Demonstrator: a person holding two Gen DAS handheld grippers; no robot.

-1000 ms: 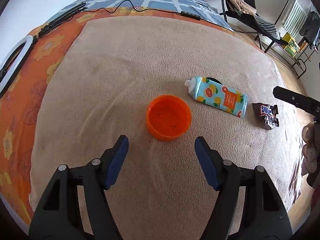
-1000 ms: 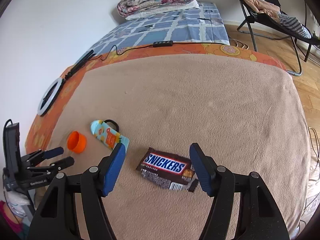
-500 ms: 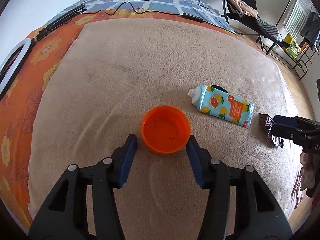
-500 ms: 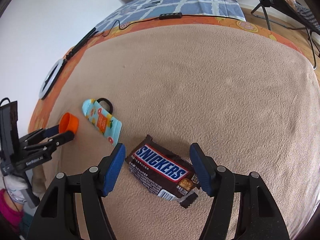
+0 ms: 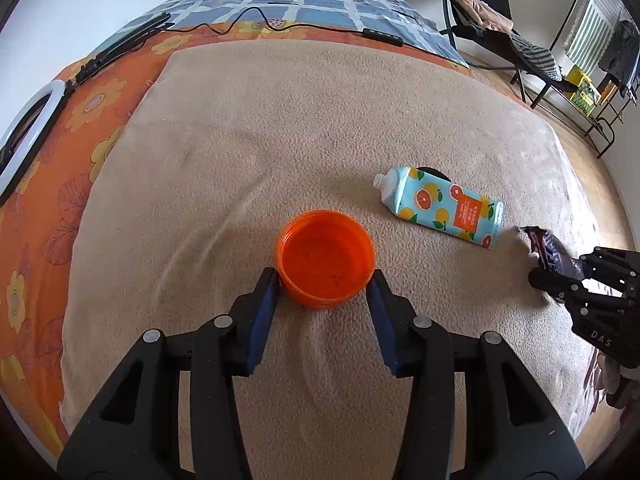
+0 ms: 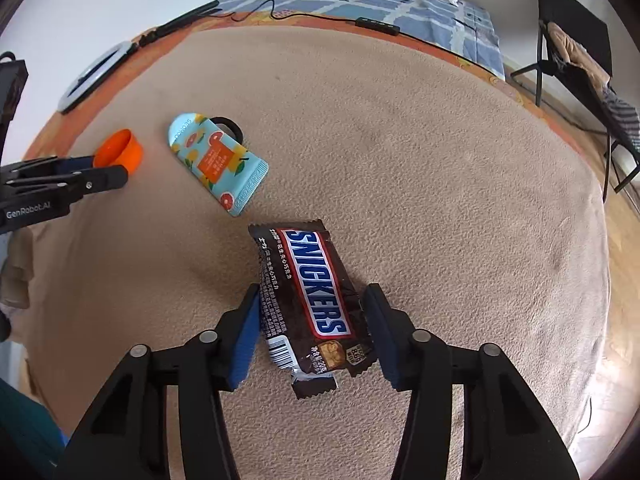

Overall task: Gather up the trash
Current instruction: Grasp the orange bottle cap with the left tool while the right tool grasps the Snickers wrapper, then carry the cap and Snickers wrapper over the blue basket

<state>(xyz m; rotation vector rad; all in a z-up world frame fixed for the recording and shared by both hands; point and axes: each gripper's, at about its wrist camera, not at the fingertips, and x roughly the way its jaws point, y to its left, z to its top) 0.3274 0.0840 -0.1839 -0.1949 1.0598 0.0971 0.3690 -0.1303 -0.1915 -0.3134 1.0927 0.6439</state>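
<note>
**Operator A:** Report the change at both grippers.

**Operator B:** Both sets of jaws have just been closing. The left gripper [image 5: 325, 285] now brackets the orange cup [image 5: 327, 258]: its blue pads touch the cup wall on either side, where a second ago they stood wide and short of it. The right gripper [image 6: 310, 334] has come down over the Snickers wrapper [image 6: 306, 300] and rolled; the wrapper, earlier lying crosswise ahead of the fingers, now runs lengthwise between them. The left pad meets the wrapper's edge; on the right, the pad sits at the crumpled edge, and firm contact cannot be confirmed.

**Operator A:** Consequence for the task?

**Operator B:** Judged from this: two pieces of trash are at the grasp stage together. The cup appears clamped; the wrapper grip is probably not complete. Neither item has left the beige blanket [image 5: 280, 120] on the bed.

**Operator A:** Condition of the items?

**Operator B:** Cup: upright, mouth up, empty apart from a few small specks. Wrapper: dark brown, flattened, torn open at the near end, likely empty and easily creased. A third item, the citrus-print tube [image 5: 440, 212], lies flat between the two, untouched, beside a black hair tie [image 6: 228, 126].
</note>
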